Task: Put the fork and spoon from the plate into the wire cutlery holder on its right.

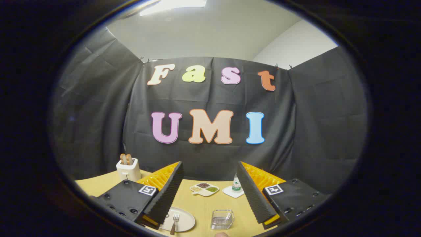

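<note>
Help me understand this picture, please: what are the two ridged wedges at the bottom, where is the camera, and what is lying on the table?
The wedges are the two fingers of a handheld gripper that a person carries; there is no robot arm. The camera rides on the gripper and looks forward along the fingers, so they frame the scene. They stand wide open and hold nothing.

Below and between them, on the yellow table, lies a pale plate with a fork on it, partly behind the left finger. To its right stands the clear-looking cutlery holder. Beyond the fingers are a divided dish of grains, a small bottle on a white tray, and a white toaster holding bread. I cannot make out a spoon.
</note>
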`<state>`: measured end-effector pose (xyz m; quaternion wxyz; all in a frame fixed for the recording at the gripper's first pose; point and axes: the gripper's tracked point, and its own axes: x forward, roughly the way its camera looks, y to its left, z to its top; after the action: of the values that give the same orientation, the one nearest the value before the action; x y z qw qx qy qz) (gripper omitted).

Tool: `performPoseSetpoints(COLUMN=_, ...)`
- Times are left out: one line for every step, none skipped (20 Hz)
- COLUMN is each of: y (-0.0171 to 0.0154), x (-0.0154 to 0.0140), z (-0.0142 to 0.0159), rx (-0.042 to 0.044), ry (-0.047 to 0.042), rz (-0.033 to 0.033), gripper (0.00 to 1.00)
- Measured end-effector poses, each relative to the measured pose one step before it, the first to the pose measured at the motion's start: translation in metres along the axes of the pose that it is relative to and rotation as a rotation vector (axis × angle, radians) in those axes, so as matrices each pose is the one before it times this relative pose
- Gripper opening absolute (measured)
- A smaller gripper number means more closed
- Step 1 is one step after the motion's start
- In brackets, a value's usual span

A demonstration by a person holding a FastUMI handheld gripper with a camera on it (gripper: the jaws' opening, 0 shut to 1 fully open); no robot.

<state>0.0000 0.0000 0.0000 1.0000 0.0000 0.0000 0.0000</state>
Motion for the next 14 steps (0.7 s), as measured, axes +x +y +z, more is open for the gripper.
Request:
performPoseSetpoints(y=0.00220, x=0.00208, z=-0.00055, rx=0.00805, ry=0.00440, rz=0.00812, gripper=1.00)
performPoseSetpoints(y=0.00303, x=0.00164, z=-0.00182, rx=0.00699, ry=0.00543, rz=0.01013, gripper=1.00)
performPoseSetpoints(y=0.00248, x=0.00260, z=-0.00047, rx=0.00174, ry=0.00723, rz=0.01186, gripper=1.00)
performPoseSetpoints(y=0.00182, x=0.00077, z=-0.00068, rx=-0.00348, ry=0.00313, rz=0.00697, gripper=1.00)
performPoseSetpoints(y=0.00095, x=0.00100, z=0.00101, rx=-0.00358, ry=-0.00143, rz=0.00764, gripper=1.00)
performPoseSetpoints(y=0.00383, x=0.00067, z=0.00048, rx=-0.00282, ry=0.00000, rz=0.01043, gripper=1.00)
performPoseSetpoints(y=0.00348, x=0.00126, z=-0.00121, rx=-0.00115, ry=0.00531, rz=0.01157, gripper=1.00)
performPoseSetpoints(y=0.00434, x=0.00063, z=-0.00340, rx=-0.00095, ry=0.00873, rz=0.01467, gripper=1.00)
performPoseSetpoints(y=0.00352, x=0.00071, z=-0.00096, rx=-0.00336, ry=0.00246, rz=0.00946, gripper=1.00)
performPoseSetpoints(y=0.00047, x=0.00041, z=0.00204, rx=-0.00270, ry=-0.00255, rz=-0.00010, gripper=1.00)
performPoseSetpoints(y=0.00098, x=0.00058, z=0.00092, rx=0.00377, ry=-0.00162, rz=0.00188, gripper=1.00)
performPoseSetpoints(y=0.00349, x=-0.00069, z=-0.00126, rx=0.00875, ry=-0.00120, rz=0.00555, gripper=1.00)
performPoseSetpoints(y=0.00331, x=0.00021, z=0.00013, rx=0.00728, ry=-0.00183, rz=0.00490, gripper=1.00)
performPoseSetpoints(y=0.00060, x=0.00041, z=-0.00056, rx=0.00247, ry=-0.00018, rz=-0.00055, gripper=1.00)
